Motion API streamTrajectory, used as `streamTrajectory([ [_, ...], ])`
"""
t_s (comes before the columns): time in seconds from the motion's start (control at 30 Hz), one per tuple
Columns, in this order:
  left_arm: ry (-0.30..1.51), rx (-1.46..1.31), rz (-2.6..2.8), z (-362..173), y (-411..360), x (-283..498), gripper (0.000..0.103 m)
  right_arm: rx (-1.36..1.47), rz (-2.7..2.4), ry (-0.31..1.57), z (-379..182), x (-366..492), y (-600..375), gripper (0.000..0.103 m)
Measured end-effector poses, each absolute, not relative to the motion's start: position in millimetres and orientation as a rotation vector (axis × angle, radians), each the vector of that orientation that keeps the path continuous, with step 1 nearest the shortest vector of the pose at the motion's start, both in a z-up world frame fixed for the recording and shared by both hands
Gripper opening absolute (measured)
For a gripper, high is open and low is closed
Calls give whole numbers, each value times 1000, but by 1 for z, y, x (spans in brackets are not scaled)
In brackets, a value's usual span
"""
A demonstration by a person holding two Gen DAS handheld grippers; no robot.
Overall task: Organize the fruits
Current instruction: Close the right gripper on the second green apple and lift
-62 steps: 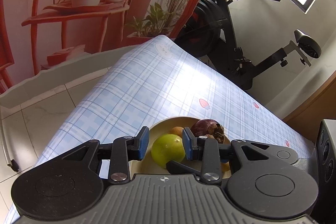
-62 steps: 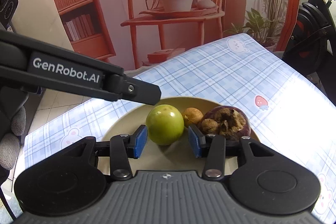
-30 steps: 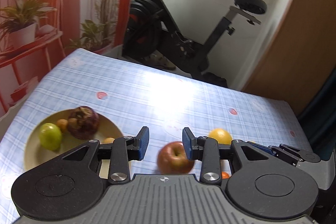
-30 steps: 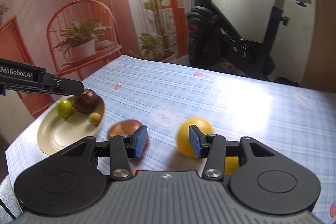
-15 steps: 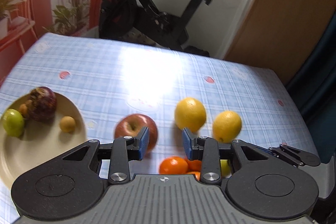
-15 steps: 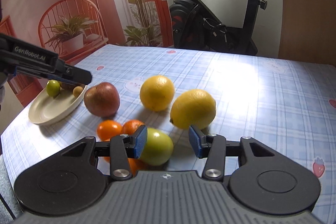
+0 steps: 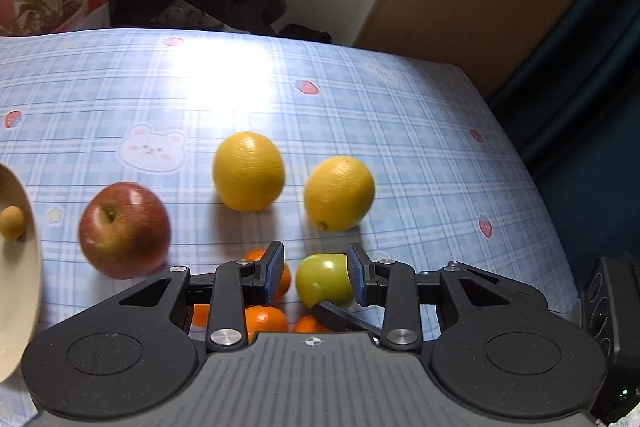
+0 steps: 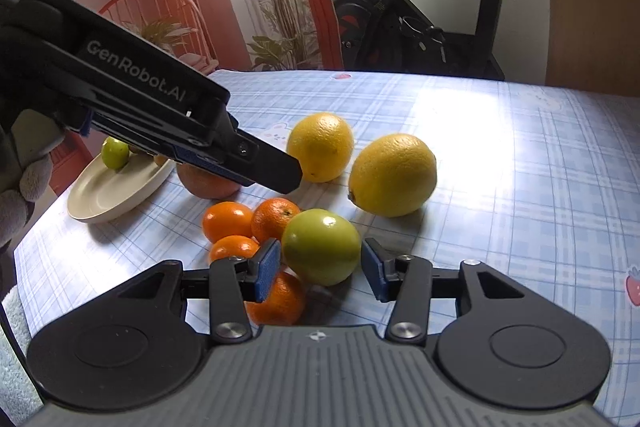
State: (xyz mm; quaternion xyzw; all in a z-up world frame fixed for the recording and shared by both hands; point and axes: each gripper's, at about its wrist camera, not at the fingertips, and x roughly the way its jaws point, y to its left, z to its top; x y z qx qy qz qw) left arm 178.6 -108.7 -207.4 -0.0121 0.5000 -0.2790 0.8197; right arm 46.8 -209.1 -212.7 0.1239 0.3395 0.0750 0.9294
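A green apple (image 8: 320,247) lies on the blue checked tablecloth (image 8: 520,187) between the fingers of my right gripper (image 8: 320,269). Its jaws are opening, and a thin gap shows at each pad. Several small oranges (image 8: 226,221) crowd the apple's left side. Behind stand two yellow citrus fruits (image 8: 320,147) (image 8: 394,175) and a red apple (image 7: 124,231). My left gripper (image 7: 316,277) hovers open and empty above the oranges, seen from the side in the right wrist view (image 8: 280,175). A cream plate (image 8: 116,195) at the left holds a small green fruit (image 8: 115,154).
A gloved hand (image 8: 16,167) holds the left gripper at the left edge. An exercise bike (image 8: 400,27) stands beyond the table's far edge, beside a wooden door (image 7: 480,7). The tablecloth drops away at the right (image 7: 540,211).
My left gripper swung from the plate to the right and down over the fruit pile. My right gripper came down around the green apple and its fingers spread slightly.
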Motion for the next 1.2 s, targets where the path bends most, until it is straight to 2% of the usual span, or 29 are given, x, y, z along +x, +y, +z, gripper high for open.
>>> streamTrajectory([
  [0.7, 1133, -51, -603, -233, -123, 191, 37, 389, 153, 713, -222, 52, -220, 50],
  [1.2, 1026, -120, -602, -193, -89, 180, 36, 259, 187, 666, -182, 61, -200, 50],
])
